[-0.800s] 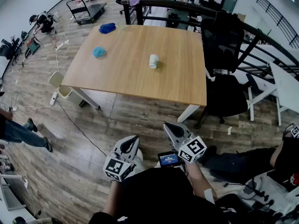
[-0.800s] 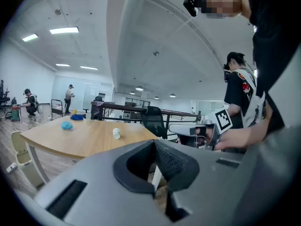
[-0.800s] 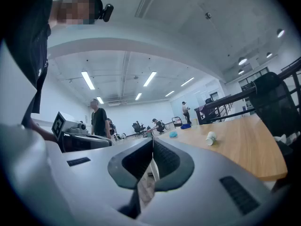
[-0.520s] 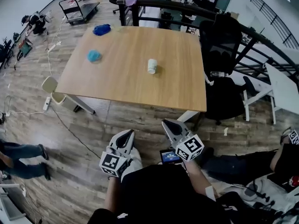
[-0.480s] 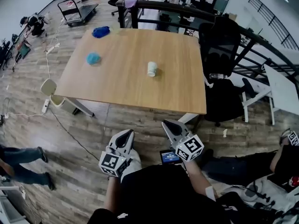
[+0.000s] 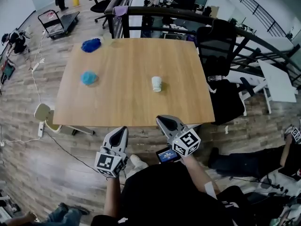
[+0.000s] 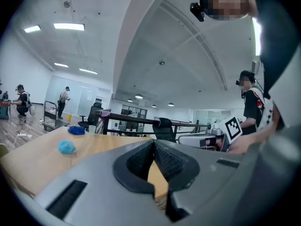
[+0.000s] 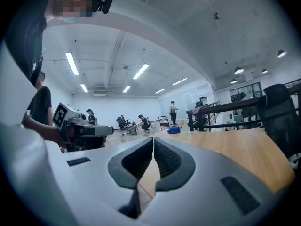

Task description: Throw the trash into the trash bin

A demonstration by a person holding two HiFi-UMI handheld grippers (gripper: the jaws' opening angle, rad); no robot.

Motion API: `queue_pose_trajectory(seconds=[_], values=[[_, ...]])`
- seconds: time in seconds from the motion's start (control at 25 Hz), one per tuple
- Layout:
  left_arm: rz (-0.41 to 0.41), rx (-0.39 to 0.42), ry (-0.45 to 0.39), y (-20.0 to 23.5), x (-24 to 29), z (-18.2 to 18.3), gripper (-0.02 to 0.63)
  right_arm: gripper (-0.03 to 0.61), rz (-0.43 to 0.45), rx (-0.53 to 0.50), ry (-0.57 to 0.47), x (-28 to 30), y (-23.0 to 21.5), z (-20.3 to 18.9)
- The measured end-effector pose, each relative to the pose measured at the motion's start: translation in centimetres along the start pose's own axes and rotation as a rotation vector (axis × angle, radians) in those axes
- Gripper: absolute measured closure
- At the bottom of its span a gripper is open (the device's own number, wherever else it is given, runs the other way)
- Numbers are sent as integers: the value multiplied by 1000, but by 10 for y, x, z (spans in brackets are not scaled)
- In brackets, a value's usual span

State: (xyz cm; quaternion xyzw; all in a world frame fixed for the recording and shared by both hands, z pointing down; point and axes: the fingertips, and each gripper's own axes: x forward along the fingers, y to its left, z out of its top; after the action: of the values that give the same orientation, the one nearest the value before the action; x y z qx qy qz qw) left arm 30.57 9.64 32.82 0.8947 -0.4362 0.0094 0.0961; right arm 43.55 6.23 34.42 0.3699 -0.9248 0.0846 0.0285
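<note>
A wooden floor [image 6: 28, 168] runs under a large wooden table [image 6: 136, 102] that fills the middle of the head view. A black railing [image 6: 155, 11] stands behind its far edge and a black chair [image 6: 217, 44] at its right side. The person stands at the near edge, holding both tongs low and close to level, aimed at the table. A cream bin [image 6: 41, 112] stands on the floor by the table's near left corner, well apart from both tongs. The left gripper [image 6: 123, 130] hangs just short of the table's near edge, its jaws pressed together at the tips with nothing between them. The right gripper [image 6: 160, 119] reaches just over that edge, its jaws also pressed together and empty. The trash all lies on the table. A dark blue wad [image 6: 91, 44] sits near the far left corner. A light blue wad [image 6: 88, 77] sits nearer, toward the left edge. A white cup [image 6: 156, 84] sits about mid-table, ahead of the right gripper and clear of it.
</note>
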Motion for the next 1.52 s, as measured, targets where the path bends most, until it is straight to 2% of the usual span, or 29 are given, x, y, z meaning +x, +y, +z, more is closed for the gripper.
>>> queue_pose_trajectory(seconds=[0.16,0.28,0.4,0.6,0.76,0.8,0.88,0.96,1.08,1.24,1.4,1.52], values=[[-47,-15,29,25,19,-7,609,583,-9,-10,25,33,-1,1],[-60,-59,39,38,27,-11,609,583,-26,-6,48,43,-10,3],[-40,-84,58,55,46,-16,609,583,-53,10,64,53,-36,0],[-28,-76,70,66,88,0,609,582,-64,48,76,75,-83,2],[-30,-78,121,74,115,-6,609,580,-89,5,117,95,-118,-12],[-26,-78,134,75,120,-9,609,557,-102,-3,134,100,-130,-19],[-9,-89,164,79,126,-18,609,393,-120,17,167,111,-152,-37],[14,-101,196,84,126,-26,609,338,-145,38,219,121,-176,-62],[36,-95,232,89,124,-33,609,318,-215,57,311,135,-218,-105],[86,-92,286,99,113,-45,609,243,-330,91,349,153,-262,-147],[133,-104,315,110,106,-55,609,232,-361,84,409,176,-279,-174],[139,-114,314,109,106,-54,609,232,-389,107,452,185,-283,-189]])
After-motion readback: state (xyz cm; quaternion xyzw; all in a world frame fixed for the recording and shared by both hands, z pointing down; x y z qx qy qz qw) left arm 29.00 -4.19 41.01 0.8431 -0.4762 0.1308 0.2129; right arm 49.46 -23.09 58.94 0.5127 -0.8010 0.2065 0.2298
